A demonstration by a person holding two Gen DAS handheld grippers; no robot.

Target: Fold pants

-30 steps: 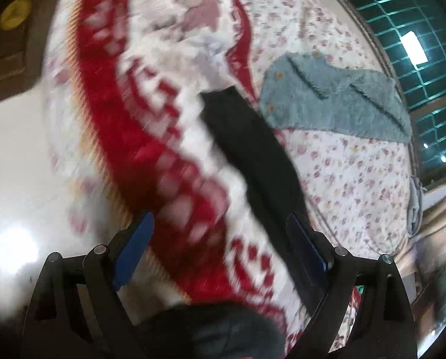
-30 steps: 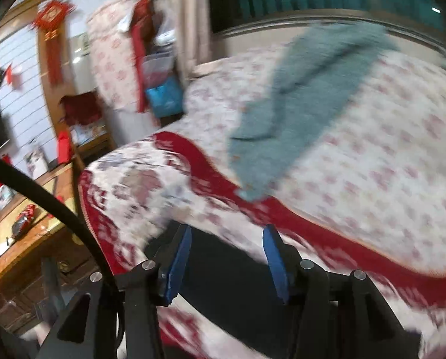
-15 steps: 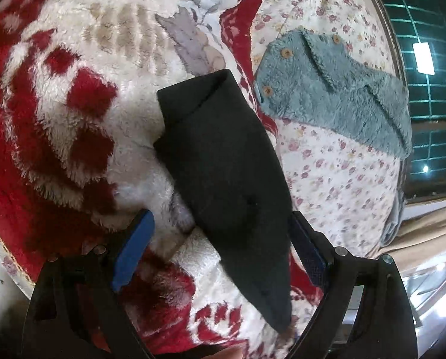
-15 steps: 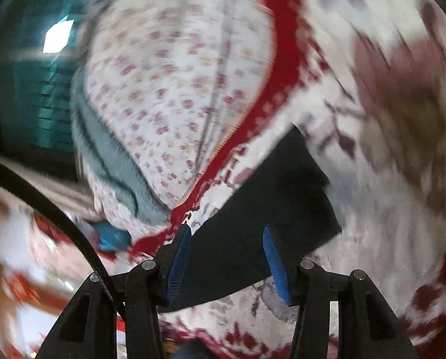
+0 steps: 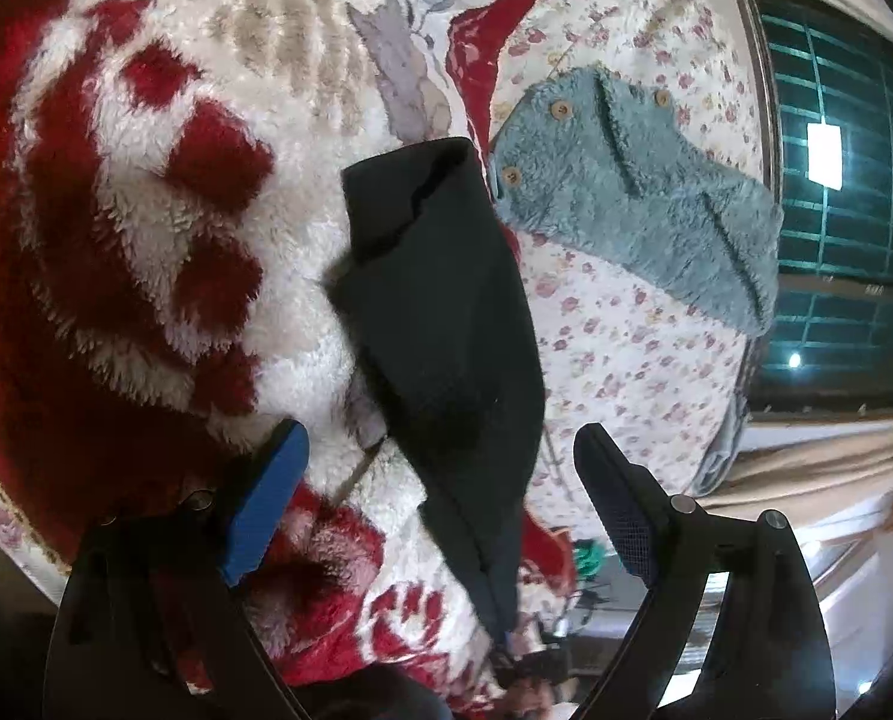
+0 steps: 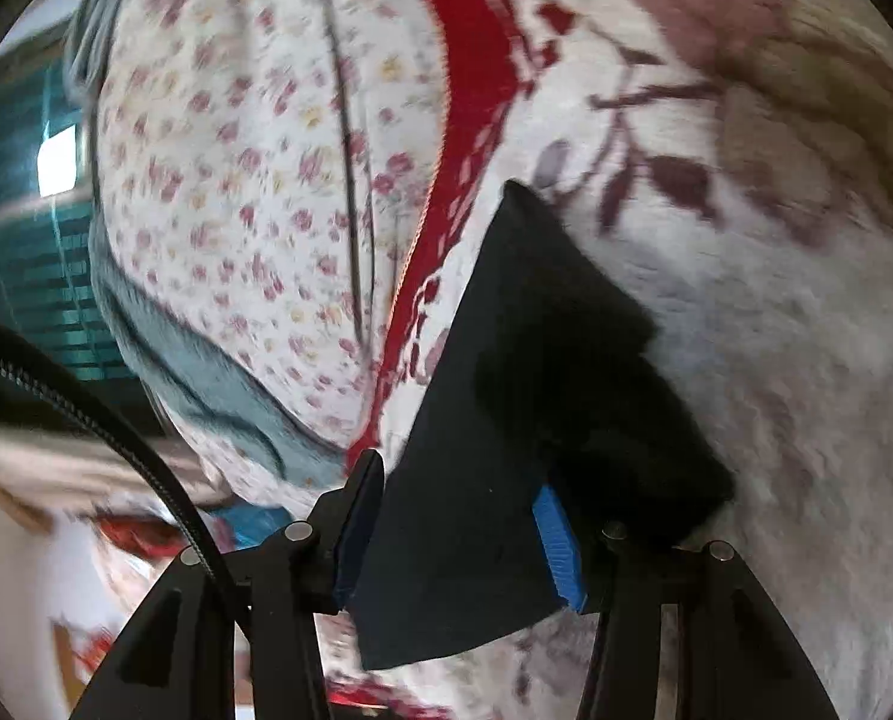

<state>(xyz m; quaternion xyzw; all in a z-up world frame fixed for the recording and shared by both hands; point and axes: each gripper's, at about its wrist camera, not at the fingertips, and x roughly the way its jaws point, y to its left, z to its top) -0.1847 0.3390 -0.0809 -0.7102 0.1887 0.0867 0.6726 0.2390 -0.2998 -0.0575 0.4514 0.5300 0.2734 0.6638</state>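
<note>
The black pants (image 5: pixel 446 312) lie folded into a long strip on a red and white fleece blanket (image 5: pixel 164 210). My left gripper (image 5: pixel 440 429) hovers low over the strip's near half. It is open wide, one finger on each side, and neither pad presses the cloth. In the right wrist view, one end of the pants (image 6: pixel 464 450) fills the gap of my right gripper (image 6: pixel 458 480). Its jaws stand apart, and the cloth reaches both blue pads without being pinched. Dark cloth hides the tip of the right-hand finger.
A teal fleece garment with wooden buttons (image 5: pixel 638 204) lies beyond the pants on the floral sheet (image 5: pixel 614 330); it also shows at the left as teal garment (image 6: pixel 206 378). A barred window (image 5: pixel 836 210) and a curtain stand past the bed's far edge.
The left view has closed in on the pants and gone sharp. The right view has rolled about a quarter turn and dropped toward the bed. The pants stay between its fingers.
</note>
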